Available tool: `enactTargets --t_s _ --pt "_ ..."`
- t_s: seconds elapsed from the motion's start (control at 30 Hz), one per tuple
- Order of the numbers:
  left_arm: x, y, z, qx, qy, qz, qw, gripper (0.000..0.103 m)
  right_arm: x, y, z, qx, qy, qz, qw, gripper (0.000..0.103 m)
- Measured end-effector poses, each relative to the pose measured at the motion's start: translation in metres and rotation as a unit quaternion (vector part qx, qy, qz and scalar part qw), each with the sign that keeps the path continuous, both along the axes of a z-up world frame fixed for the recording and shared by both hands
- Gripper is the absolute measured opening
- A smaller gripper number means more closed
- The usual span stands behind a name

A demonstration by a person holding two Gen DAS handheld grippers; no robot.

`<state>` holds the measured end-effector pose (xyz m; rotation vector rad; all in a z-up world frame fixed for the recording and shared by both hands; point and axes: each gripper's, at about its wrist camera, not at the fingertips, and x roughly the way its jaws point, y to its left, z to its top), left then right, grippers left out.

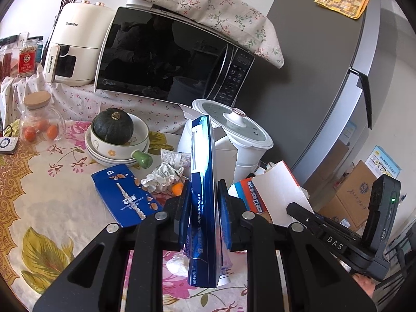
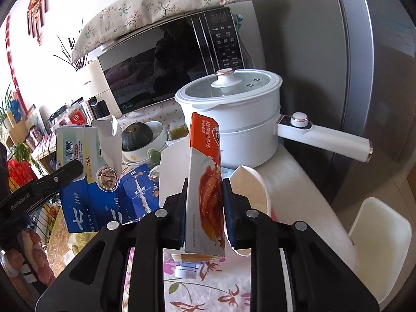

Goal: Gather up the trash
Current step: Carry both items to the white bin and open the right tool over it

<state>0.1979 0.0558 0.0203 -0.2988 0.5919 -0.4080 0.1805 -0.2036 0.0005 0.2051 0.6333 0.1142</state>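
Observation:
My left gripper (image 1: 204, 189) is shut on a tall blue carton (image 1: 202, 171), held upright on its narrow edge above the flowered tablecloth (image 1: 52, 208). In the right wrist view the same carton (image 2: 78, 182) shows blue and green at the left. My right gripper (image 2: 205, 184) is shut on an orange-and-white carton (image 2: 205, 161), lifted off the table. A white paper cup (image 2: 252, 189) lies just right of it. On the cloth lie a flat blue box (image 1: 127, 195), a crumpled tissue (image 1: 161, 176), a small orange (image 1: 177, 188) and a squeezed tube (image 1: 174, 157).
A white electric pot (image 2: 234, 109) with a long handle stands behind the cartons. Stacked bowls with a dark green squash (image 1: 113, 127), a glass jar (image 1: 39, 119) and a microwave (image 1: 166, 57) are further back. A grey fridge (image 1: 325, 78) fills the right. A white chair (image 2: 377, 234) stands beside the table.

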Motion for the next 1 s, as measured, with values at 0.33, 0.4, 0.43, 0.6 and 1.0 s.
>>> enactTargets --t_s 0.33,0.4,0.43,0.6,1.0 --pt "-0.006 -0.034 0.004 -0.007 -0.012 -0.032 0.9994 0.021 -0.019 -0.027 0.01 -0.007 -0.011 -0.029 1.0 0.022" --pt "-0.007 -0.043 0.005 -0.01 -0.014 -0.041 0.999 0.021 -0.023 -0.033 0.012 -0.008 -0.012 -0.035 0.999 0.022" --pt "-0.008 -0.047 0.006 -0.01 -0.015 -0.045 0.9988 0.021 -0.026 -0.038 0.013 -0.01 -0.014 -0.04 0.999 0.022" --pt "-0.015 -0.077 0.01 -0.014 -0.025 -0.075 0.9968 0.021 -0.042 -0.063 0.017 -0.013 -0.019 -0.064 0.998 0.022" --pt "-0.032 -0.156 0.008 -0.024 -0.033 -0.141 0.9892 0.021 -0.089 -0.141 0.021 -0.019 -0.018 -0.143 0.989 0.022"
